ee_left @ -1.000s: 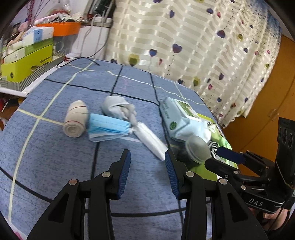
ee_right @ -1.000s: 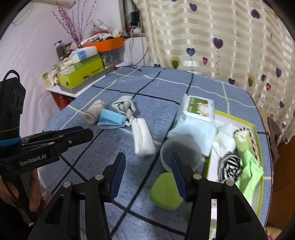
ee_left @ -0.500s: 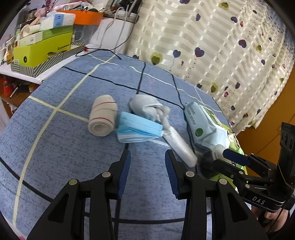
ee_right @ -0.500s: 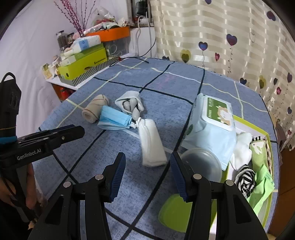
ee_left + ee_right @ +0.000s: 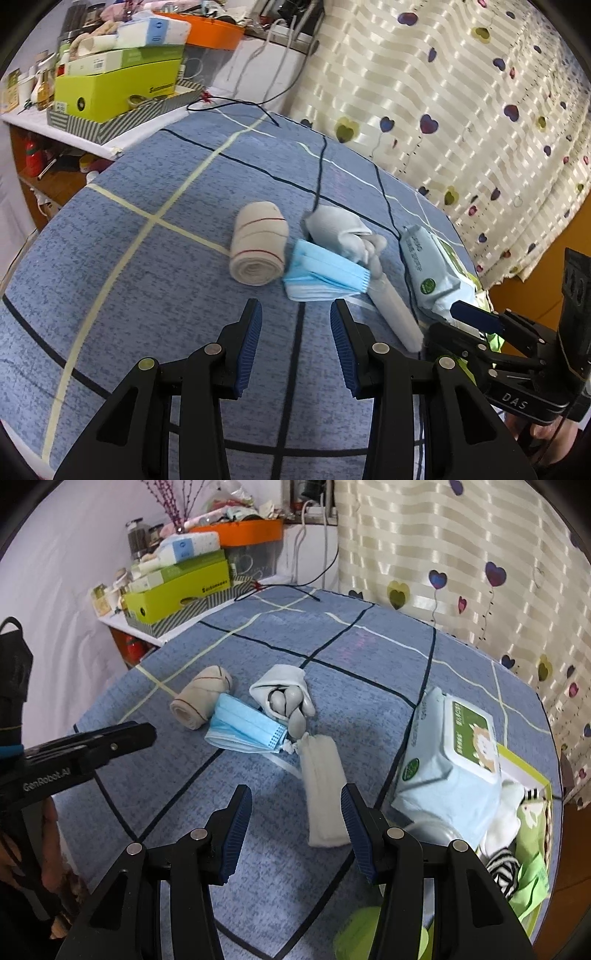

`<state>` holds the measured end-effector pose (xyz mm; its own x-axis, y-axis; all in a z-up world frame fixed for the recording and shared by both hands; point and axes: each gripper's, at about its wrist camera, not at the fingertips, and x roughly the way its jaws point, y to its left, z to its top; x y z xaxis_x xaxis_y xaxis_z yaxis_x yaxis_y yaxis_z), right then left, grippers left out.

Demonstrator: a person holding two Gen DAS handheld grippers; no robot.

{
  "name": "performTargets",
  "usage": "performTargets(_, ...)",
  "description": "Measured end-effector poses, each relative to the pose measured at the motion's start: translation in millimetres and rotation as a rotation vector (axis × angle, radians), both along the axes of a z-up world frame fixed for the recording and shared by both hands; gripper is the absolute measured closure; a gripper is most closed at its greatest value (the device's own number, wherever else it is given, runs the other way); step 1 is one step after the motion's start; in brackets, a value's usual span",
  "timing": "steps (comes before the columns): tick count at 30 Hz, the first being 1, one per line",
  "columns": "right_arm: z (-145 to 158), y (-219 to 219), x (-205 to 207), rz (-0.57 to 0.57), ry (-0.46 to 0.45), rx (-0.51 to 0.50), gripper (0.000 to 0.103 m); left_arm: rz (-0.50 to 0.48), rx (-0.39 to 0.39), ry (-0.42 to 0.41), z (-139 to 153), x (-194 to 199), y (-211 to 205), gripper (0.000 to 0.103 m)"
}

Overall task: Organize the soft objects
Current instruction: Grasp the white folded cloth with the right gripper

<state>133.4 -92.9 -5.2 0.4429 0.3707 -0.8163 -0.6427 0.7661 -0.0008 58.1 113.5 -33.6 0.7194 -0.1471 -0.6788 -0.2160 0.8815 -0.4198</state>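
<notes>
Two grippers hover above the blue grid-lined cloth-covered table [image 5: 110,258], both with blue-padded jaws spread apart and clamped on nothing; the left gripper [image 5: 295,343] has the light blue pleated face mask [image 5: 325,273] just ahead of its fingertips, slightly toward its right finger; touching the mask on its left lies the beige rolled elastic bandage with red stripes [image 5: 258,247]; beyond the mask sits the grey knotted bundle of socks [image 5: 343,232], touching it; to the right of the left gripper's right finger runs the white folded cloth [image 5: 395,314], and farther right the pale blue wet-wipe pack with a green lid [image 5: 432,269]; the right gripper [image 5: 295,812] has the same white cloth just ahead, near its right finger; the mask, bandage and socks lie farther ahead to its left; the wipe pack stands to its right, and behind the pack the yellow-green tray [image 5: 524,764] holds a black-and-white striped sock [image 5: 502,867] and green fabric [image 5: 532,882].
</notes>
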Motion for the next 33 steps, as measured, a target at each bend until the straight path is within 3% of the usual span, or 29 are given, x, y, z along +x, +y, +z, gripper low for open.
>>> performTargets(6, -19.7, 15.0, 25.1, -0.034, 0.040, -0.107, 0.053, 0.001, -0.015, -0.008, -0.8, -2.9, 5.5, 0.063)
performTargets(16, -57.5, 40.4, 45.5, 0.014, 0.083, -0.297, 0.054, -0.013, -0.044, -0.016, -4.6, -4.1, 9.2, 0.063)
performTargets(17, -59.6, 41.6, 46.2, 0.019, 0.083, -0.308, 0.055, -0.016, -0.045, -0.017, -4.8, -3.9, 9.0, 0.063)
performTargets(20, -63.5, 44.0, 46.2, 0.030, 0.061, -0.346, 0.079, -0.015, -0.046, -0.017, -4.7, -4.0, 9.3, 0.063)
performTargets(21, -63.5, 43.5, 46.4, 0.031, 0.050, -0.354, 0.081, -0.012, -0.046, -0.018, -4.4, -3.6, 9.9, 0.063)
performTargets(33, -24.3, 18.4, 26.6, -0.001, 0.006, -0.177, 0.084, -0.013, -0.050, -0.023, 1.8, 4.6, 15.2, 0.063)
